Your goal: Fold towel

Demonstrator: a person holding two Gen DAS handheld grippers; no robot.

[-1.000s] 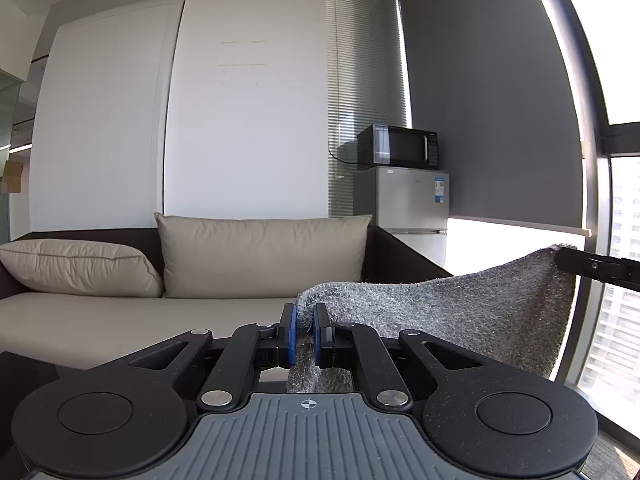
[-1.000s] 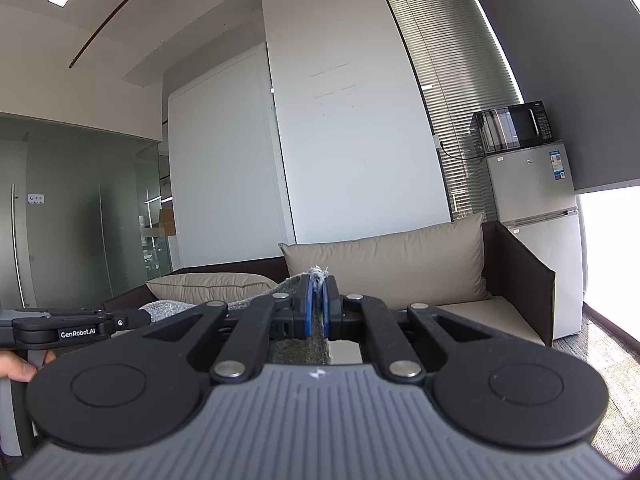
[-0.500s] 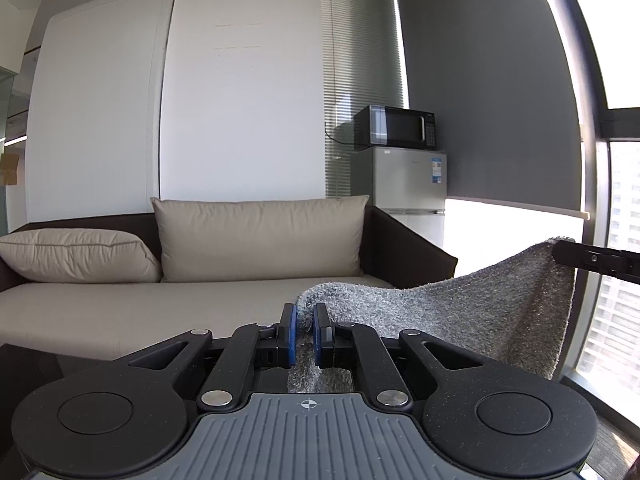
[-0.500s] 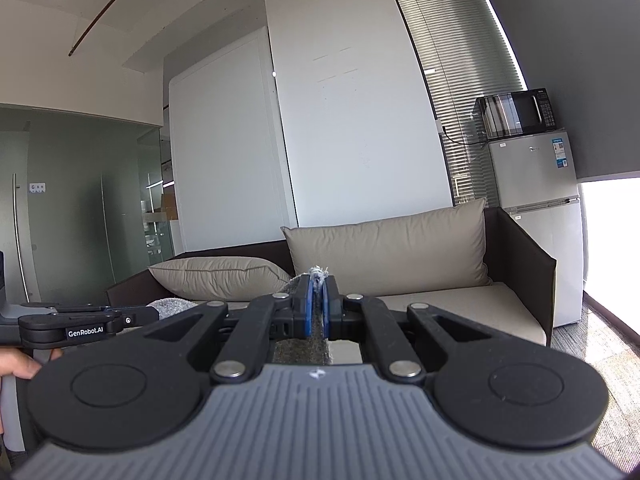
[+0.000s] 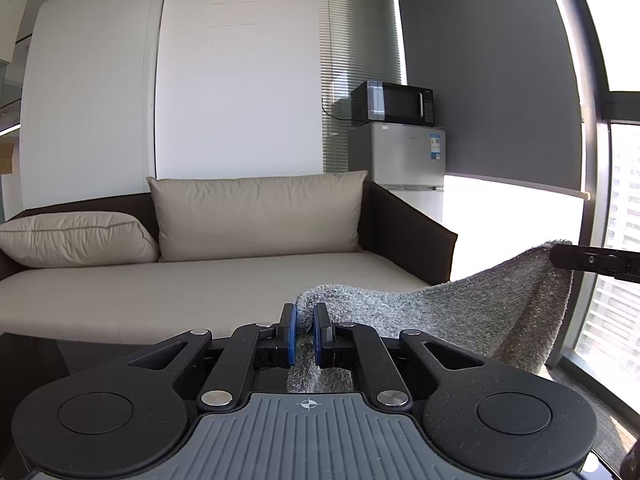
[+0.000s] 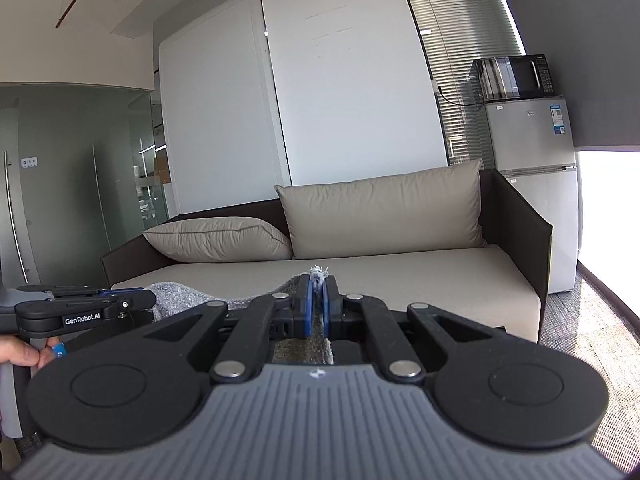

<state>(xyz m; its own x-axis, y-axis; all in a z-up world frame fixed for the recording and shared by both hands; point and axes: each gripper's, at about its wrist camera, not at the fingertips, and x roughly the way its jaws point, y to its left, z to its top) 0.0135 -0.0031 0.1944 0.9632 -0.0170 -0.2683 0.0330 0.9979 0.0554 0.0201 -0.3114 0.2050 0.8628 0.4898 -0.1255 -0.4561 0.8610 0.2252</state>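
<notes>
**Both views tilt down; towel held taut between two grippers**

Since a second ago both cameras have dipped, so the sofa [image 5: 224, 280] sits higher in each view and more of its seat shows; the grips are unchanged.

From the left wrist, the left gripper [image 5: 305, 326] is clamped on one corner of the grey towel [image 5: 460, 312], its blue pads pressing the cloth. From there the towel stretches in the air to the right, where the right gripper [image 5: 560, 256] holds its far corner against a bright window. This view alone shows the full span of cloth.

From the right wrist, the right gripper [image 6: 318, 300] is closed on a frayed tuft of towel [image 6: 319, 274] poking up between its pads. At the left edge the left gripper [image 6: 140, 300] appears side-on, with a hand [image 6: 22, 354] on its handle, seen in this view only. Little towel is visible here.

Counted: one towel, two grippers, one hand, one sofa with two beige cushions [image 6: 384, 208], one fridge [image 6: 532, 168] with one microwave [image 6: 514, 78] on top.
</notes>
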